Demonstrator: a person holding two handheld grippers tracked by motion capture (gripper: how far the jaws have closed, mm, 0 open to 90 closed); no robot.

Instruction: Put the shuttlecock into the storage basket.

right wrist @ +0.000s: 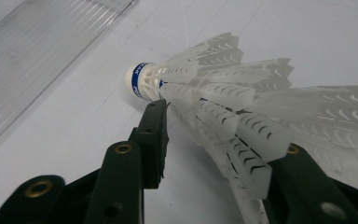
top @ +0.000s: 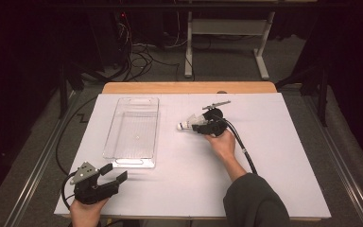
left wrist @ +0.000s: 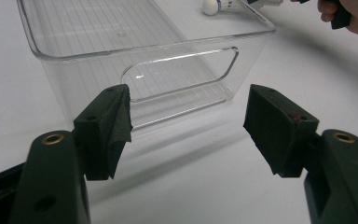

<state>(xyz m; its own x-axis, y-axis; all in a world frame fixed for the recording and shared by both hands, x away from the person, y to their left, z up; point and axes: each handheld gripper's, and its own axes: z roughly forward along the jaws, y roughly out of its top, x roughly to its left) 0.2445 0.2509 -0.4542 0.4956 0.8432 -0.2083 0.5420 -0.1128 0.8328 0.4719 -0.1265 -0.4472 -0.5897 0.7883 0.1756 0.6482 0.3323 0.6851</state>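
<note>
- The shuttlecock (right wrist: 200, 88) lies on its side on the white table (top: 274, 156), just right of the clear plastic bin (top: 132, 132) and apart from it, its cork tip pointing toward the bin.
- The right gripper (top: 203, 126) has its jaws on either side of the feather skirt; the near jaw sits beside the skirt close to the cork, the far one is hidden behind the feathers, so I cannot tell whether it has closed on the shuttlecock or only brackets it.
- The left gripper (left wrist: 186, 126) is held at the near left corner of the table, jaws wide apart and holding nothing, aimed at the bin's near end wall with its cut-out handle.
- Handling, as a judgement: the shuttlecock looks very light, with a springy, thin skirt that would crush or splay under a hard squeeze. The firm spot is the cork and the narrow neck just behind it; a gentle hold there should carry it safely.
- The bin looks stiff, smooth and likely to slide if nudged.
</note>
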